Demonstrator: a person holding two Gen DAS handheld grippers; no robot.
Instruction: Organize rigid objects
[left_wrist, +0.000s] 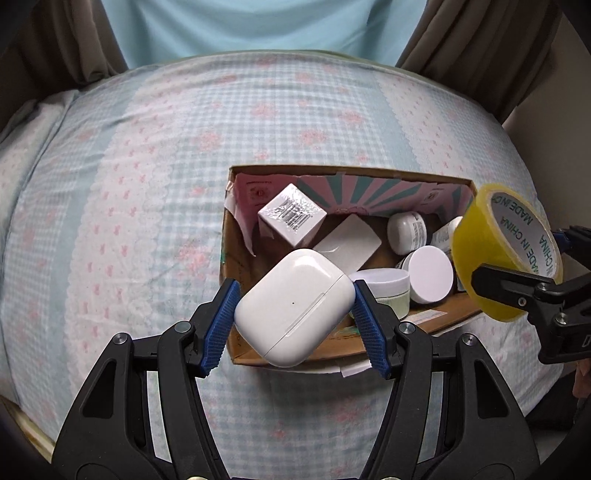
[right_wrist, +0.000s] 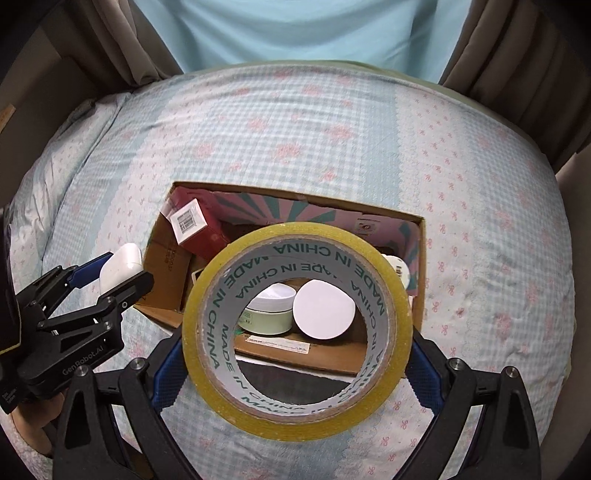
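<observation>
Jars (left_wrist: 431, 274) and cartons fill the cardboard box (left_wrist: 236, 258); jaws clamp earbud case (left_wrist: 293, 310) and tape roll (right_wrist: 297, 332).

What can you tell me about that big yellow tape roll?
The yellow tape roll is a wide ring of glossy, see-through yellowish packing tape wound on a grey cardboard core printed with green words, "MADE IN CHINA". The right tool is shut on it, blue pads pressing its outer sides, and holds it in the air at the near edge of the cardboard box. Its hole faces the camera, showing jars through it.
</observation>
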